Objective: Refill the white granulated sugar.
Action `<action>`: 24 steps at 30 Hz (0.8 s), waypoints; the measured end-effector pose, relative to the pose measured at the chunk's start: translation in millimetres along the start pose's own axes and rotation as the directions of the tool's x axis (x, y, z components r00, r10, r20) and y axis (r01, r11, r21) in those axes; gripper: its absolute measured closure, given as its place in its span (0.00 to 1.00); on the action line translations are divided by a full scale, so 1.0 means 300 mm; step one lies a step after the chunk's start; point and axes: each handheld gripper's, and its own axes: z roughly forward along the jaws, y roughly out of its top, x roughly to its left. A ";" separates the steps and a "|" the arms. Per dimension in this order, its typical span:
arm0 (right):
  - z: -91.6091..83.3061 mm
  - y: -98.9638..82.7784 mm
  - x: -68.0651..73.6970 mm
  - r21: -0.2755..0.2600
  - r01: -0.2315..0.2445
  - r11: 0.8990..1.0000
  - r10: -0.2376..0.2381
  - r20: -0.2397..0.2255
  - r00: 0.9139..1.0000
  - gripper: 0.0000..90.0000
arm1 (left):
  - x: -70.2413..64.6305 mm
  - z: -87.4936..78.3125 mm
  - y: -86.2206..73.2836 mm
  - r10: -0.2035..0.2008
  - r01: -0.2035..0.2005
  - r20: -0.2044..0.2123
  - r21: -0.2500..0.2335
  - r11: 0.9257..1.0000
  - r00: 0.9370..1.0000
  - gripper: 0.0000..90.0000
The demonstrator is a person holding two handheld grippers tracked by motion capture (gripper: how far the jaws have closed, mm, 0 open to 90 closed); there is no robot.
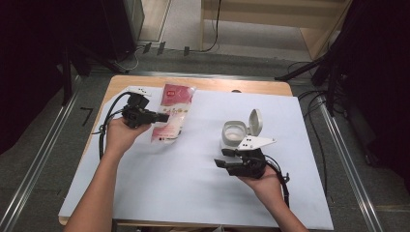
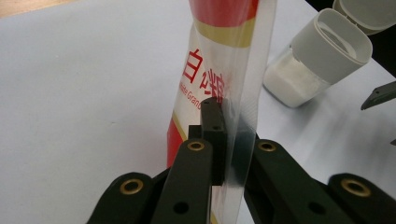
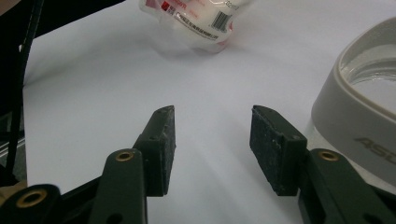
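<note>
A clear plastic bag (image 1: 171,113) with red print and white granules lies at the back left of the white sheet. My left gripper (image 1: 164,117) is shut on its edge; in the left gripper view the pads (image 2: 212,130) pinch the clear seam of the bag (image 2: 219,56). A white jar (image 1: 235,133) with its flip lid open stands right of centre and holds white powder (image 2: 289,77). My right gripper (image 1: 221,158) sits just in front of the jar, pointing left. Its jaws (image 3: 212,114) stand open with nothing between them, and the jar's rim (image 3: 359,107) is to their right.
A white sheet (image 1: 193,183) covers most of the wooden table (image 1: 203,84). Cables trail from both grippers. Metal floor rails (image 1: 348,159) run along both sides of the table, with dark equipment and loose cables beyond them.
</note>
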 end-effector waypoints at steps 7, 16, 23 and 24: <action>-0.001 0.000 -0.003 0.003 -0.003 1.000 0.003 0.000 1.000 0.56 | -0.012 -0.008 -0.013 -0.007 0.006 0.014 0.013 1.000 1.000 0.99; 0.013 0.003 0.006 0.011 0.009 1.000 -0.009 -0.003 1.000 0.56 | -0.044 -0.019 -0.032 0.032 -0.032 -0.007 0.042 0.999 0.999 0.98; 0.002 0.006 -0.003 -0.003 0.002 1.000 -0.002 0.007 1.000 0.56 | -0.038 -0.038 -0.062 0.024 -0.023 -0.008 0.044 0.999 1.000 0.97; -0.001 0.006 -0.004 -0.002 0.005 1.000 -0.005 0.009 1.000 0.56 | -0.040 -0.040 -0.065 0.020 -0.020 -0.002 0.046 0.999 1.000 0.97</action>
